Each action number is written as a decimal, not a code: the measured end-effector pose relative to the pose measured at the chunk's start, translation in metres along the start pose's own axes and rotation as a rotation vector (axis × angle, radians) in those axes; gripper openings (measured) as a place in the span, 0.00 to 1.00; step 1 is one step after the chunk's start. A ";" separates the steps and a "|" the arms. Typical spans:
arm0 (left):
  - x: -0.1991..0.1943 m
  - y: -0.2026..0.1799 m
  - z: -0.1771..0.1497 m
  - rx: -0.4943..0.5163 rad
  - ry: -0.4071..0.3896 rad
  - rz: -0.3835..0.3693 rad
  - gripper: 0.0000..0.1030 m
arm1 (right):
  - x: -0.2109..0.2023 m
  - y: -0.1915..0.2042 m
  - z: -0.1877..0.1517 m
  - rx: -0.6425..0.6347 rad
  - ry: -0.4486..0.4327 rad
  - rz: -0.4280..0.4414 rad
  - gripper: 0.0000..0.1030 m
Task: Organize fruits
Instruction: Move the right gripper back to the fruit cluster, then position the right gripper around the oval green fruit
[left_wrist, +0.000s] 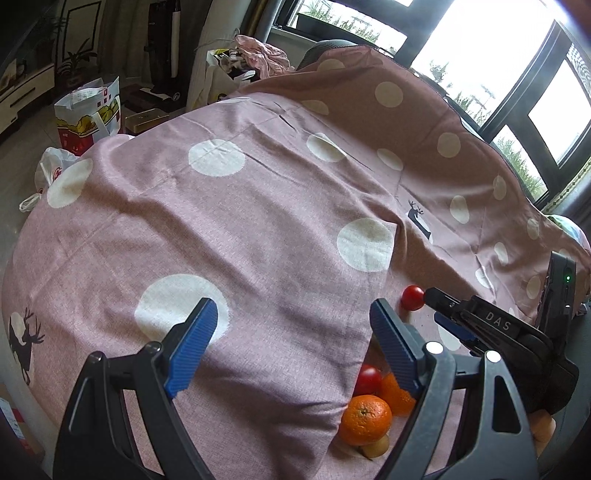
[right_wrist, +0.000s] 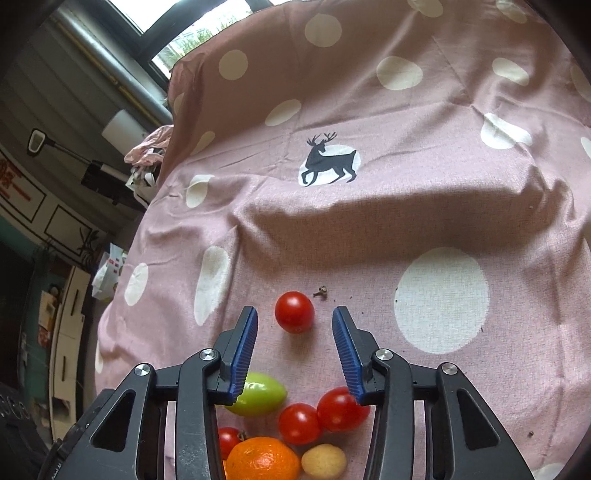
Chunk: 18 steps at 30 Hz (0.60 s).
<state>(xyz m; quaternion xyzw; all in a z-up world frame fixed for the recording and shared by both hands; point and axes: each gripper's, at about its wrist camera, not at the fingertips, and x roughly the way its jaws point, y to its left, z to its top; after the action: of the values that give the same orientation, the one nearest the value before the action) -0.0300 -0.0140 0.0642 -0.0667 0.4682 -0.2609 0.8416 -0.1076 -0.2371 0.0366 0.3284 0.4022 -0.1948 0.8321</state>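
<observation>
A dusty-pink woven cloth with big cream dots and black deer prints (right_wrist: 369, 229) covers the whole tabletop, rumpled into a long fold across the middle. On it, one round red tomato (right_wrist: 294, 312) sits apart, a small dried stem bit (right_wrist: 320, 292) just beyond. Nearer, a cluster: a green oval fruit (right_wrist: 263, 397), two red tomatoes touching (right_wrist: 321, 417), an orange (right_wrist: 263, 459), a small pale yellow fruit (right_wrist: 324, 461).

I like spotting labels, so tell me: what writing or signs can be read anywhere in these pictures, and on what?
"DAS": white letters on the black right gripper, seen from the left wrist view.
Red and white shopping bag on the floor: printing too blurred to read.
Red wall poster: marks too blurred to read.
Pink spotted cloth: deer silhouettes only, no words.
</observation>
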 end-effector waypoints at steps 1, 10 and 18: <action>0.000 0.000 0.000 0.005 -0.002 0.005 0.82 | 0.001 0.003 -0.002 -0.005 0.024 0.001 0.44; 0.001 -0.001 -0.003 0.016 0.001 0.023 0.82 | 0.006 0.040 -0.026 -0.135 0.147 0.020 0.44; 0.001 -0.003 -0.003 0.027 -0.001 0.035 0.82 | 0.013 0.043 -0.032 -0.165 0.149 -0.040 0.44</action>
<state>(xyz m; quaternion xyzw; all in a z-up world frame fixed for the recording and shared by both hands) -0.0330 -0.0170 0.0627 -0.0475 0.4655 -0.2523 0.8470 -0.0923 -0.1849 0.0285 0.2645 0.4841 -0.1524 0.8201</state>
